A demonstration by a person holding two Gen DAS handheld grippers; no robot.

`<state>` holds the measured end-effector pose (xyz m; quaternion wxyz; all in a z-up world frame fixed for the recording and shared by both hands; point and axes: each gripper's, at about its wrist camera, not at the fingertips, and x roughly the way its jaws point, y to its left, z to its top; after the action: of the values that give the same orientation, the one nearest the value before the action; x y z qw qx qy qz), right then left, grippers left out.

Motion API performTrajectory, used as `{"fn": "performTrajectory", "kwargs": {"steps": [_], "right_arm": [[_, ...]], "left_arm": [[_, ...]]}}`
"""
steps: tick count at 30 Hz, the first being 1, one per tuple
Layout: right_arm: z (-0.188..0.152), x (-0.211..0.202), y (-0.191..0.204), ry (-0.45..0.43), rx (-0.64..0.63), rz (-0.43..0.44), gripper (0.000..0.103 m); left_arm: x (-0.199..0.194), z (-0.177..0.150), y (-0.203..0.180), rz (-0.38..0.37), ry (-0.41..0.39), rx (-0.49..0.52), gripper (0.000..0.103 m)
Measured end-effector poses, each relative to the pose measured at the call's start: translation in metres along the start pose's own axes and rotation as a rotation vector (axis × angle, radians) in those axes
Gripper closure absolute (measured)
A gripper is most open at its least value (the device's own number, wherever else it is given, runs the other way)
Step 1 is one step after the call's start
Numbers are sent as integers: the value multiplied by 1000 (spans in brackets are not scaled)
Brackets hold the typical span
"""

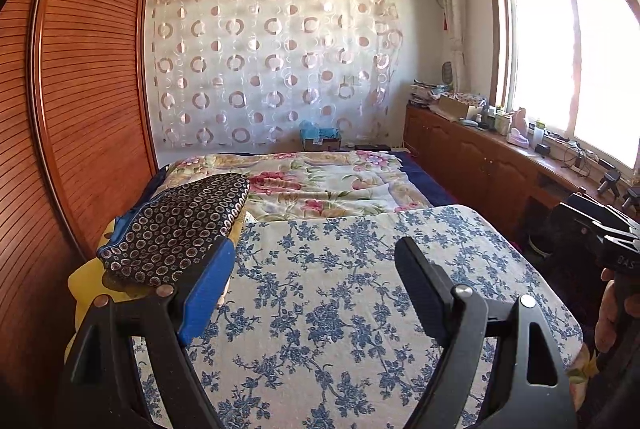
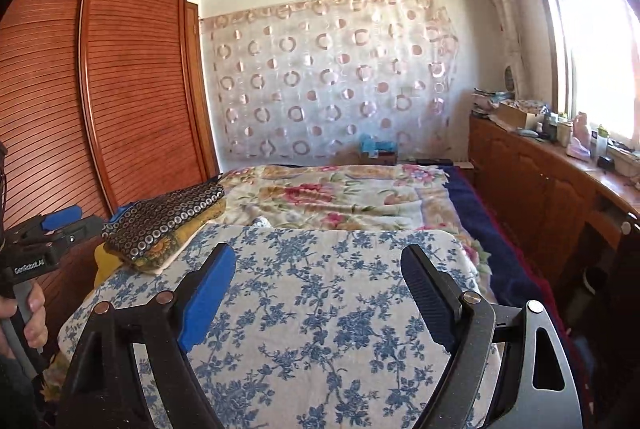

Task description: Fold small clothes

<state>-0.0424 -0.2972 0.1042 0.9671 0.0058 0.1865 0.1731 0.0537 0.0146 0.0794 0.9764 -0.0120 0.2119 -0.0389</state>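
1. The bed (image 1: 332, 181) fills the middle of the room, with the wardrobe (image 1: 88, 101) along one side and a low wooden cabinet (image 1: 480, 157) under the window on the other. It serves as the work surface, probably because it is broad and soft.
2. A blue-flowered cloth (image 1: 340, 309) lies flat over the near end of the bed, smooth and free of garments. Judging by that, it is kept as the folding area, so each piece can be laid out without catching on the flowery blanket (image 1: 320, 177) farther back.
3. A pile of folded clothes (image 1: 176, 225) sits at the cloth's left edge, next to the wardrobe, topped by a dark piece with a ring pattern. Stacking it to the side keeps finished items out of the way. I see no unfolded garment in either view.
4. The left tool (image 1: 316, 253) hangs above the cloth with its jaws wide and nothing between them; the stack lies just beyond its blue finger.
5. The right tool (image 2: 320, 261) also hangs over the cloth, jaws spread wide and empty, seemingly ready for the next piece.
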Motion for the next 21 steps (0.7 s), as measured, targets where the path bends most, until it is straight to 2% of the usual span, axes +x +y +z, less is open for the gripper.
{"fn": "performTrajectory", "kwargs": {"steps": [9,21], "right_arm": [[-6,3,14,-9,-1,-21,17],[-10,12,4,-9,-1,-21,17]], "left_arm": [[-2,2,-2,7,-12,-5,20],[-5,3,-3,11,-20,-3,20]]}}
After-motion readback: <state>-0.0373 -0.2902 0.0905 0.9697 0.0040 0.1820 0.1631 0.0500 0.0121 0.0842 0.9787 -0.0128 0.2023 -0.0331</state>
